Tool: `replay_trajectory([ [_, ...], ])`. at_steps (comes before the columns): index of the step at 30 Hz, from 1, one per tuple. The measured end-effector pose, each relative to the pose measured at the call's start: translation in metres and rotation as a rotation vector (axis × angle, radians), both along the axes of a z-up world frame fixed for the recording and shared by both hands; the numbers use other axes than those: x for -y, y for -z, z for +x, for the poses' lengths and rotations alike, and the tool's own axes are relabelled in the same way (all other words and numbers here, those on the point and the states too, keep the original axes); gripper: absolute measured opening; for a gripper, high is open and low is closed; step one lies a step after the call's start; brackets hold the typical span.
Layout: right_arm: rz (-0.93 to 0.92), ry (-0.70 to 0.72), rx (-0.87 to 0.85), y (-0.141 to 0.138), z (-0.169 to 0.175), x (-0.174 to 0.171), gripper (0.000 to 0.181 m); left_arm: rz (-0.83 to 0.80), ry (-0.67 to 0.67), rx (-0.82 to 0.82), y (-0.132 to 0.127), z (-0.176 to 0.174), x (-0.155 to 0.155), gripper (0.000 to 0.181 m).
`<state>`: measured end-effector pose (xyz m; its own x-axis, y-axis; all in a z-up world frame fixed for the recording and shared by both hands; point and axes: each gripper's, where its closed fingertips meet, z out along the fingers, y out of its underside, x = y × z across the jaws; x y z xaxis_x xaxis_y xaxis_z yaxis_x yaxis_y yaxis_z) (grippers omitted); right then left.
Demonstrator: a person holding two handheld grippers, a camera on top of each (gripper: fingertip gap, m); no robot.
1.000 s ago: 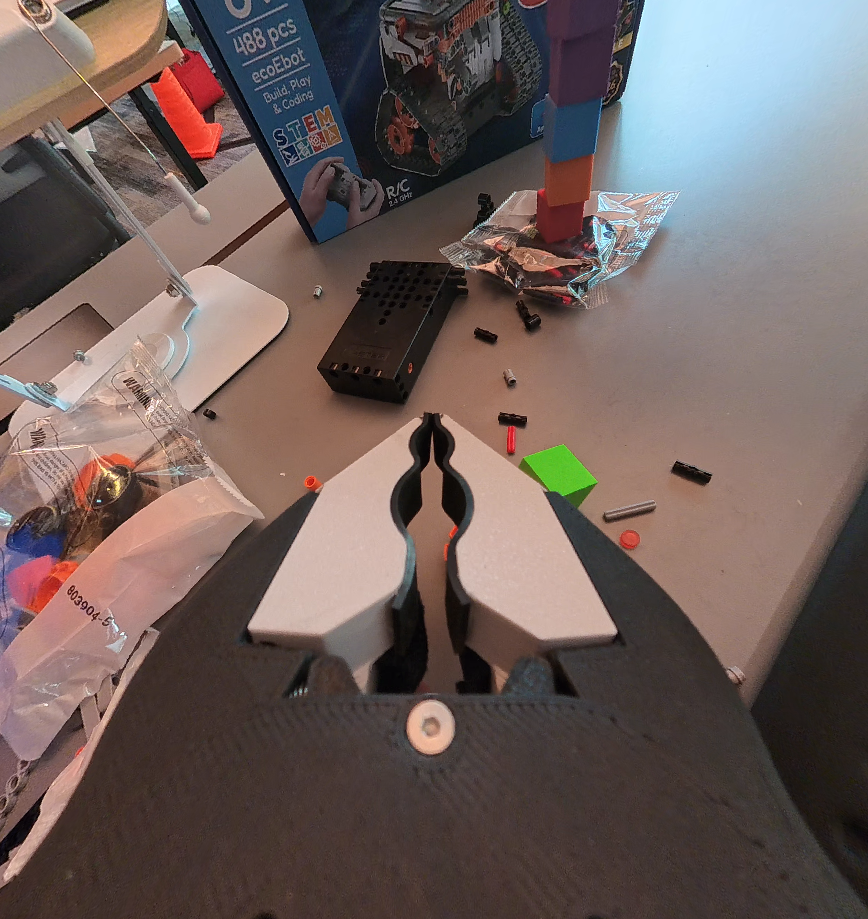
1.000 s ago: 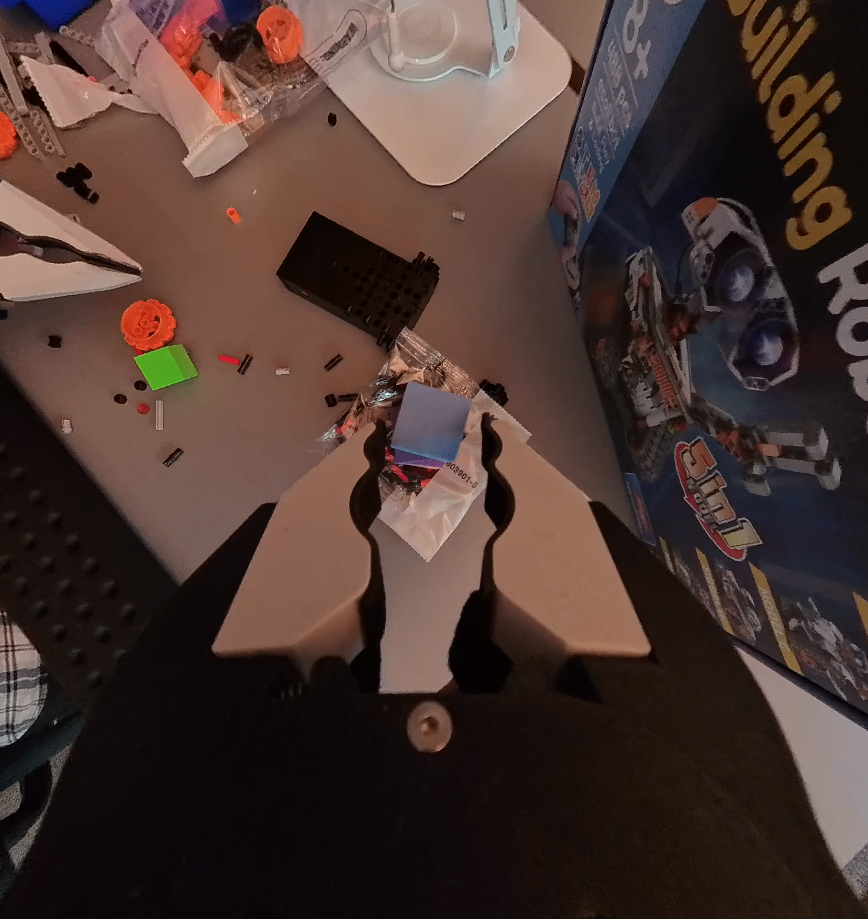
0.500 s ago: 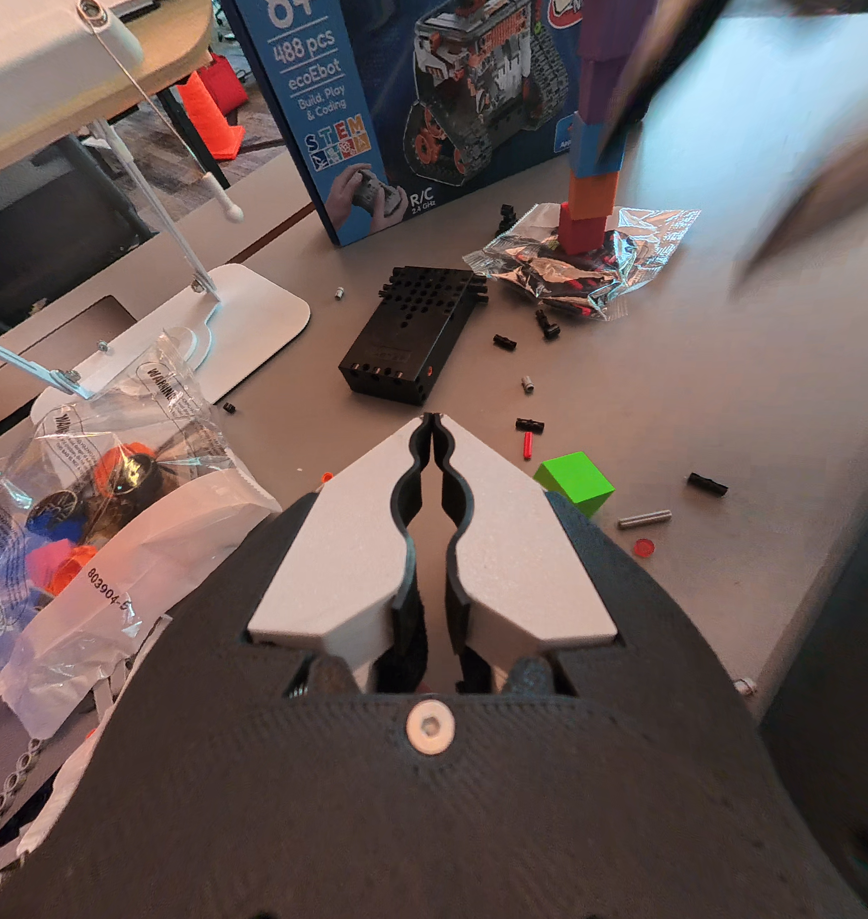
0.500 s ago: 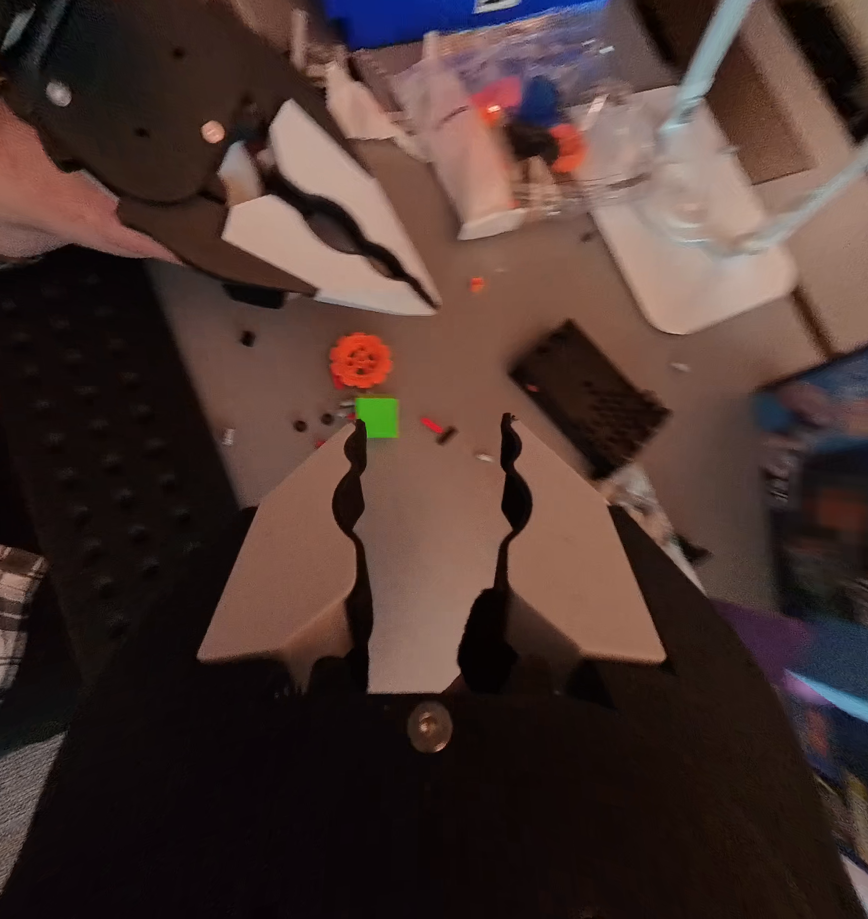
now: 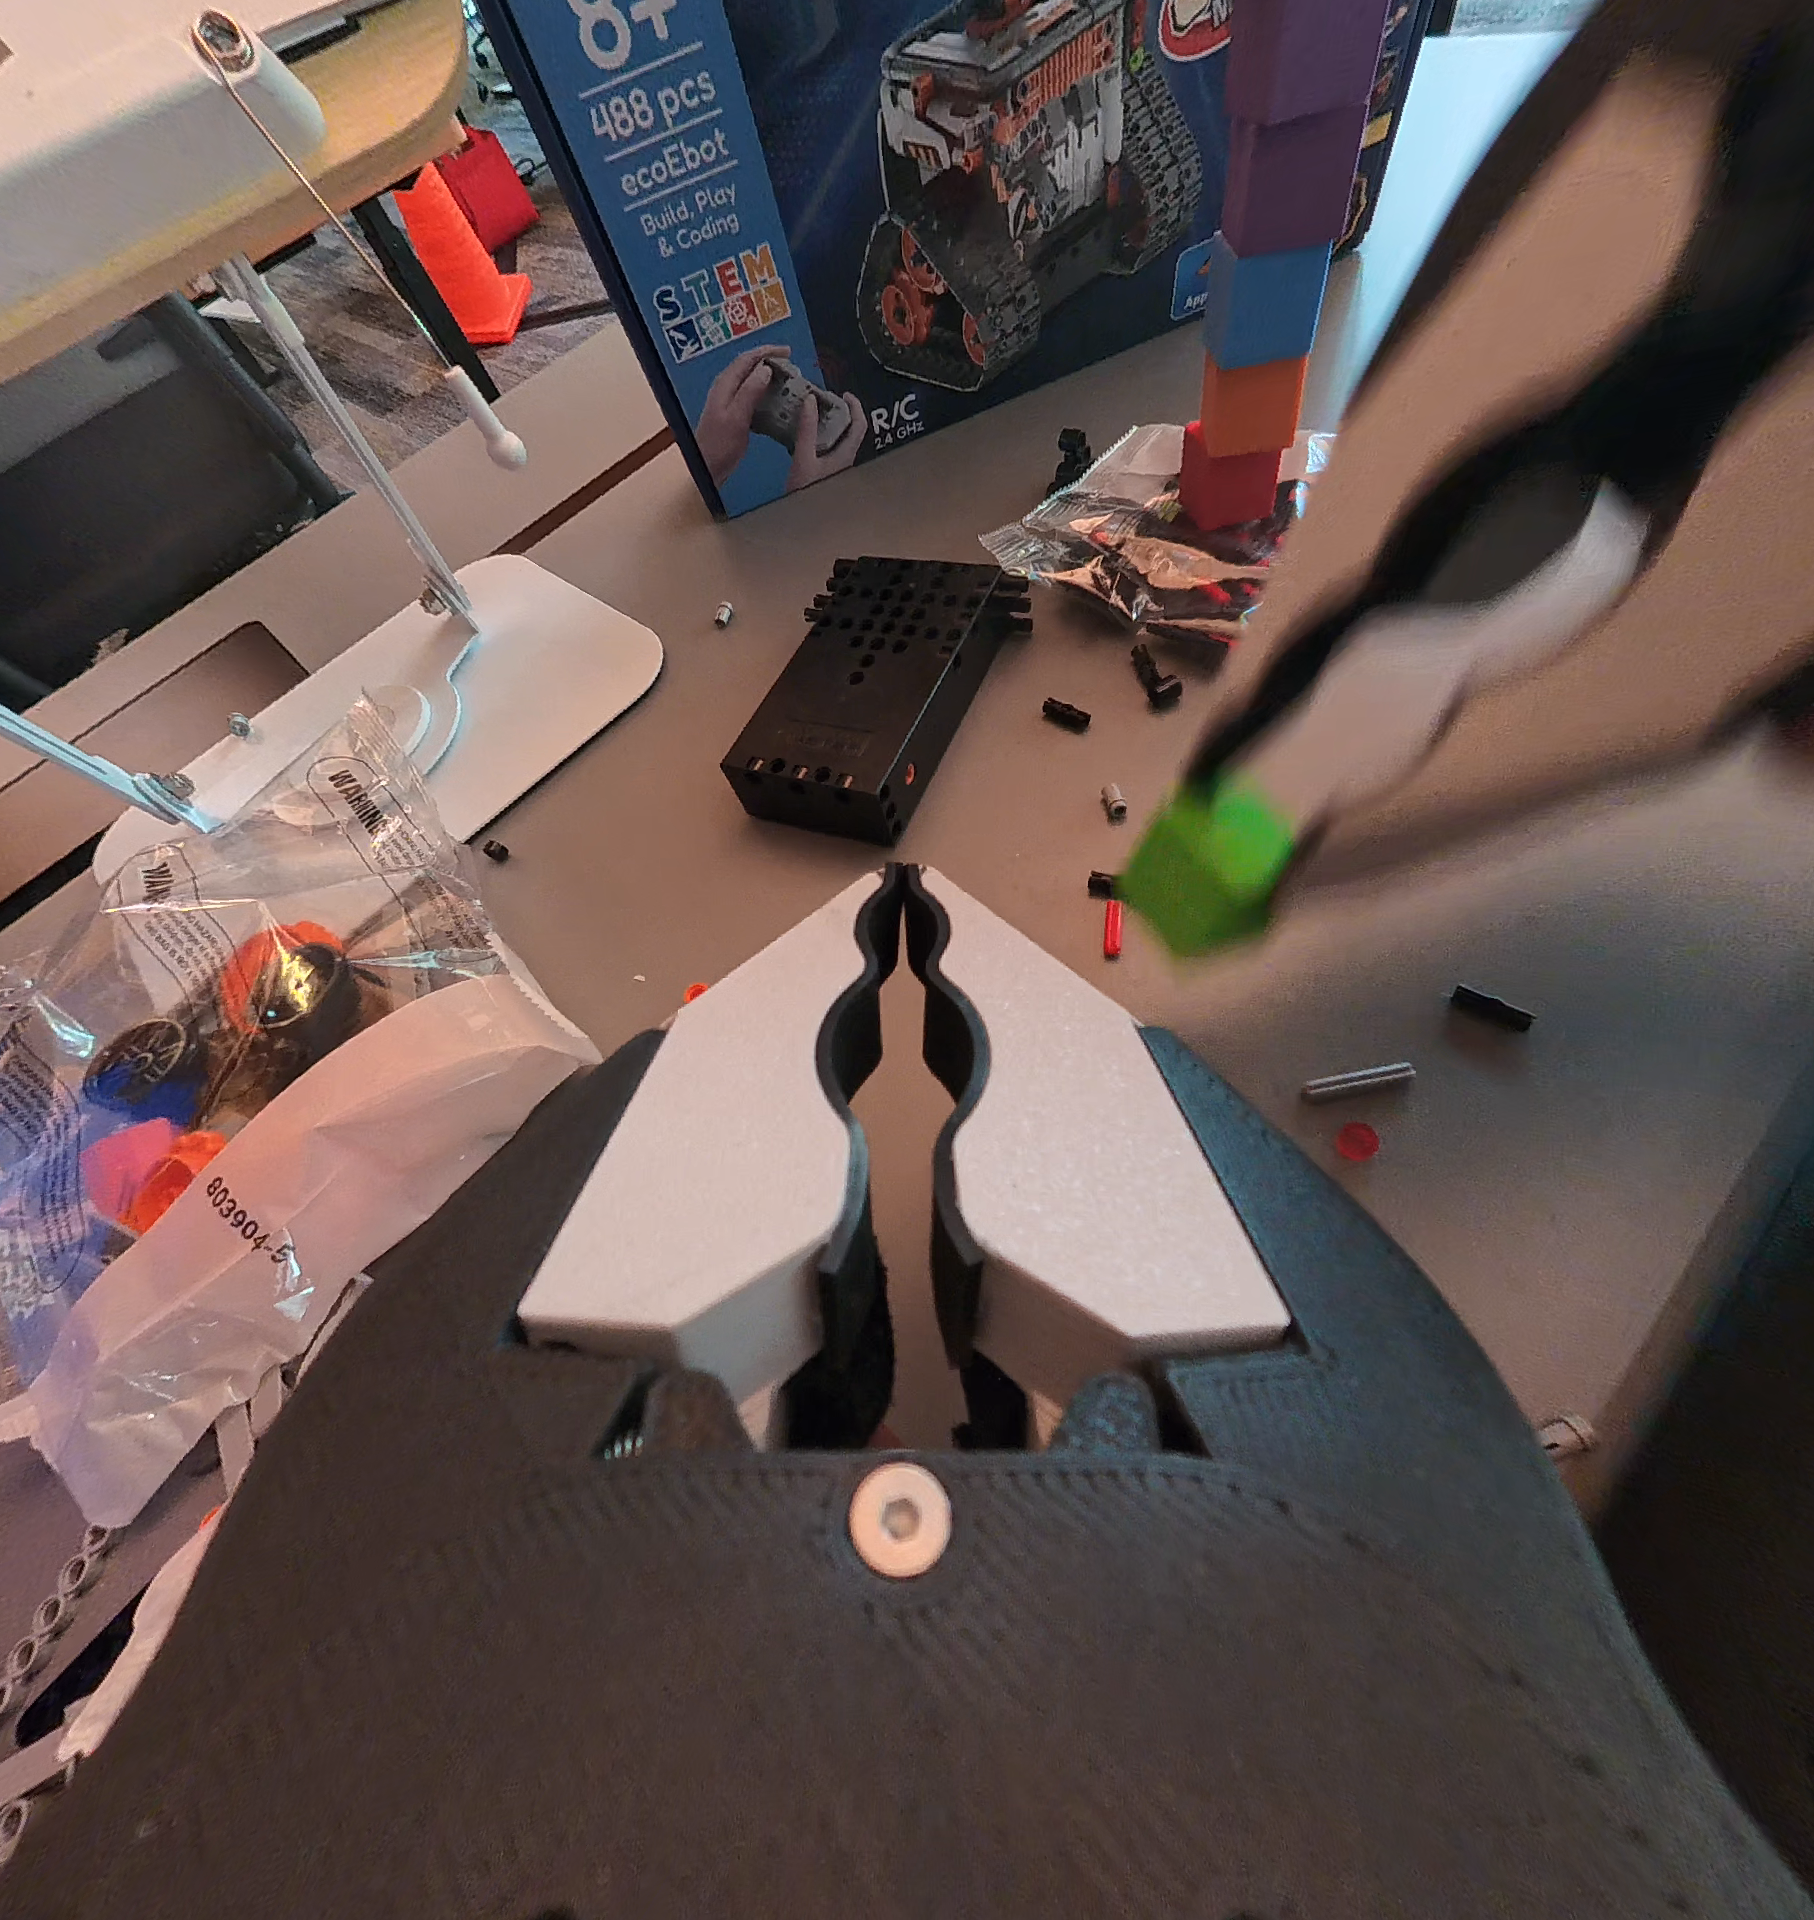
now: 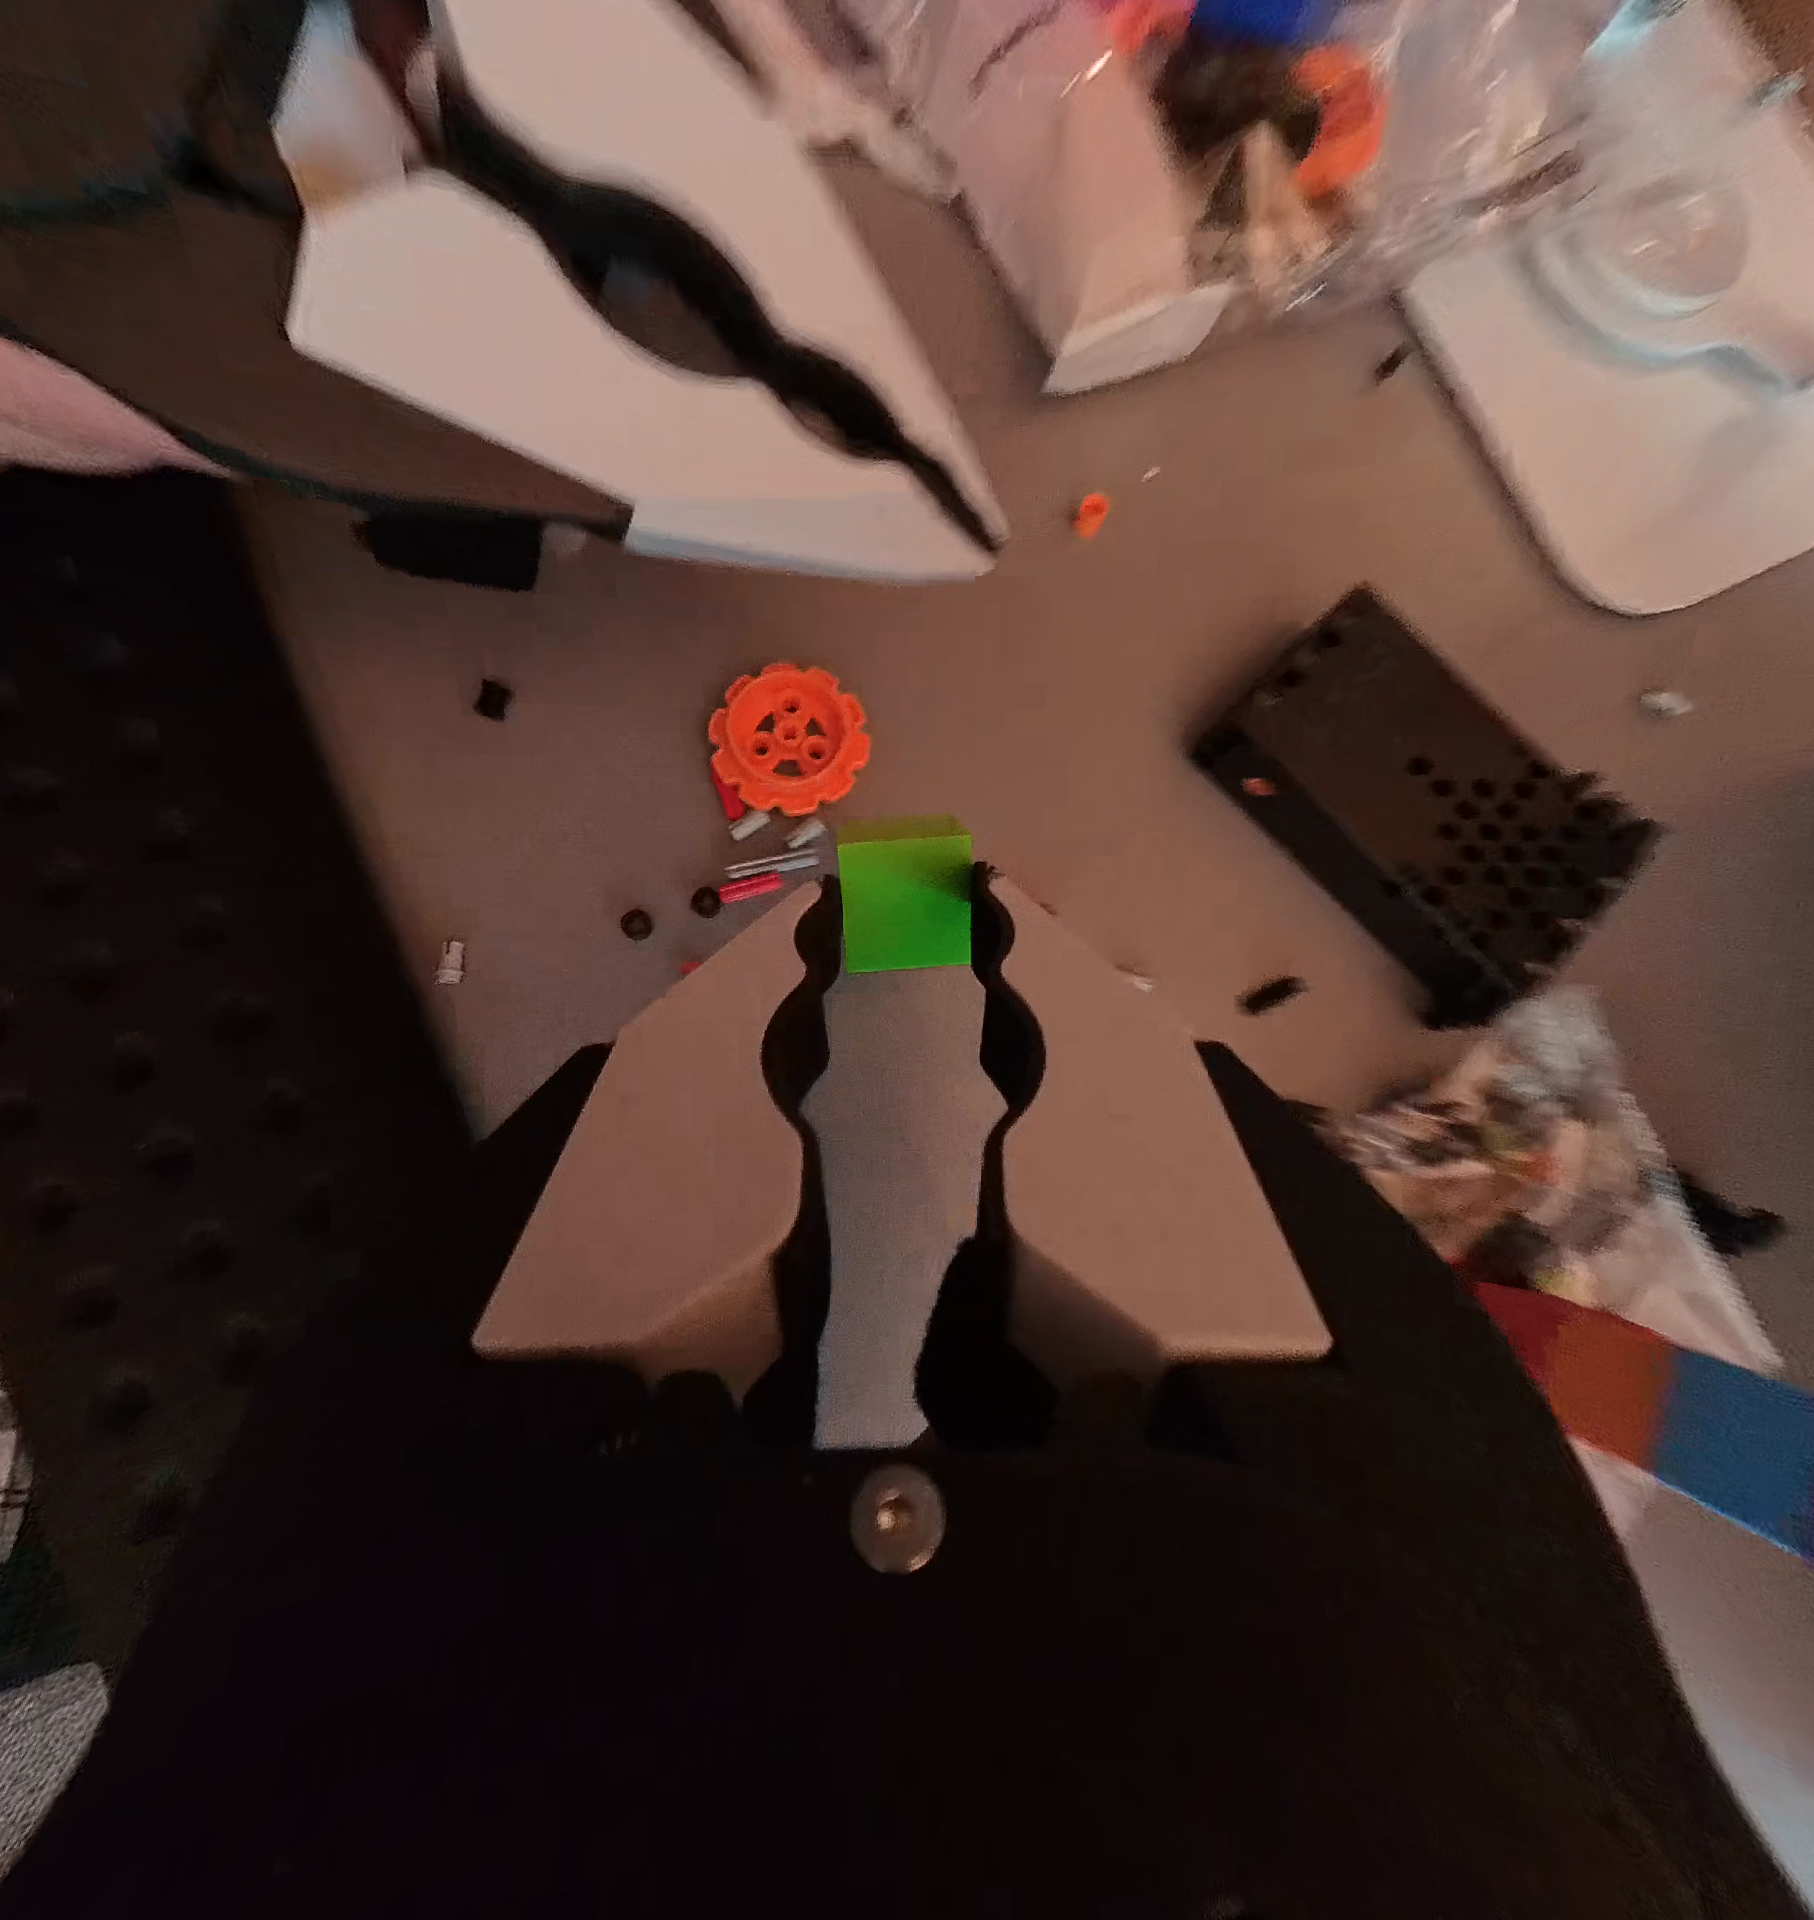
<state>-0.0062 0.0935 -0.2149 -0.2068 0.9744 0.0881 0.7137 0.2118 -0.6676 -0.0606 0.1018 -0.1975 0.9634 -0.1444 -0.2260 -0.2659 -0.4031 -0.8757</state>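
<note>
My right gripper point(image 6: 903, 883) is shut on a bright green cube point(image 6: 905, 906), with a fingertip pressed on each side. In the left wrist view the same gripper point(image 5: 1246, 821) reaches in from the upper right, blurred, holding the green cube point(image 5: 1206, 868) just above the grey table point(image 5: 1557, 935). My left gripper point(image 5: 903, 873) is shut and empty, hovering over the table just left of the cube; it also shows in the right wrist view point(image 6: 986, 540). A tower of red, orange, blue and purple cubes point(image 5: 1267, 312) stands on a clear foil bag point(image 5: 1142, 561).
A black perforated block point(image 5: 872, 696) lies mid-table. A blue toy box point(image 5: 778, 260) stands behind it. A white stand base point(image 5: 550, 665) and bags of parts point(image 5: 207, 1039) lie left. An orange gear point(image 6: 787, 740) and small pins lie near the cube. The table edge point(image 5: 1568, 1434) is close on the right. Across from one pair of fingers to the other is roughly 6 cm. Left tips and right tips are each some 7 cm from the orange gear point(image 6: 787, 740).
My right gripper swung from the tower down to the green cube and closed on it. The cube has shifted from its spot. My left gripper stayed shut and barely moved.
</note>
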Motion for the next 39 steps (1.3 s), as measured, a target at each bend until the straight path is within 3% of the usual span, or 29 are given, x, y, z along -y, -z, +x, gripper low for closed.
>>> replay_trajectory([
  [7, 0.108, 0.135, -0.058, -0.123, 0.041, -0.089, 0.023, -0.001, 0.006, 0.003, 0.000, 0.001, -0.001, 0.000],
  [11, 0.104, 0.218, 0.007, -0.157, 0.066, -0.146, 0.023, 0.000, 0.005, 0.005, 0.000, 0.001, -0.001, 0.000],
  [18, 0.076, 0.225, 0.182, -0.150, 0.084, -0.176, 0.024, -0.007, 0.013, 0.002, 0.002, 0.003, -0.002, 0.000],
  [39, 0.005, 0.210, 0.313, -0.122, 0.074, -0.183, 0.025, -0.014, 0.025, 0.006, 0.003, 0.006, -0.002, 0.000],
])
